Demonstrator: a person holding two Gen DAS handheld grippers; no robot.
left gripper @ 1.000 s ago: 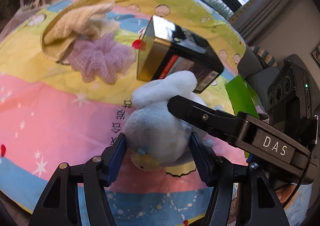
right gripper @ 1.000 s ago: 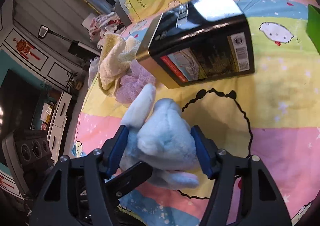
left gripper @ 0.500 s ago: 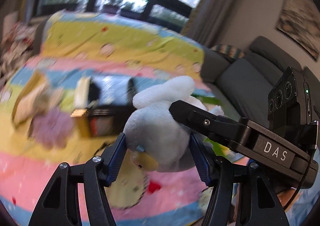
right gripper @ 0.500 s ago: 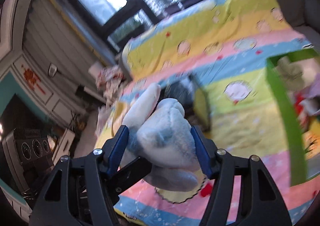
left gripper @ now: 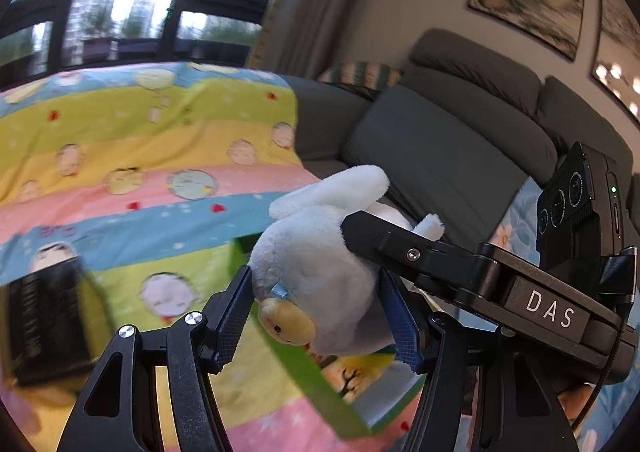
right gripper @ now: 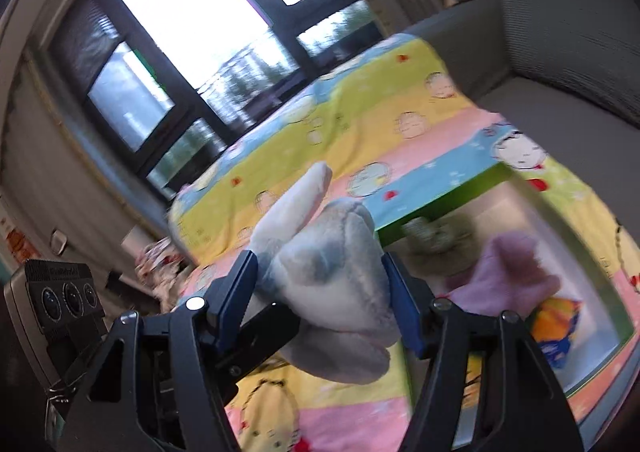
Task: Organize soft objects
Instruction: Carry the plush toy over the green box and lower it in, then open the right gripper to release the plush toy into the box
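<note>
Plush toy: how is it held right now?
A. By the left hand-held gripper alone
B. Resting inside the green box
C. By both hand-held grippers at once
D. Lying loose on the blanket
C: the plush toy sits clamped between the left hand-held gripper pads, and the right hand-held gripper squeezes it too.

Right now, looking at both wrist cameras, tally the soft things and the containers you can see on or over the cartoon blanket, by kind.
Plush toys: 1, the pale blue plush toy, gripped by both the left tool and the right tool.
Purple knit items: 1, inside the green box.
Green boxes: 1.
Dark tins: 1, blurred.
Total: 4.
</note>
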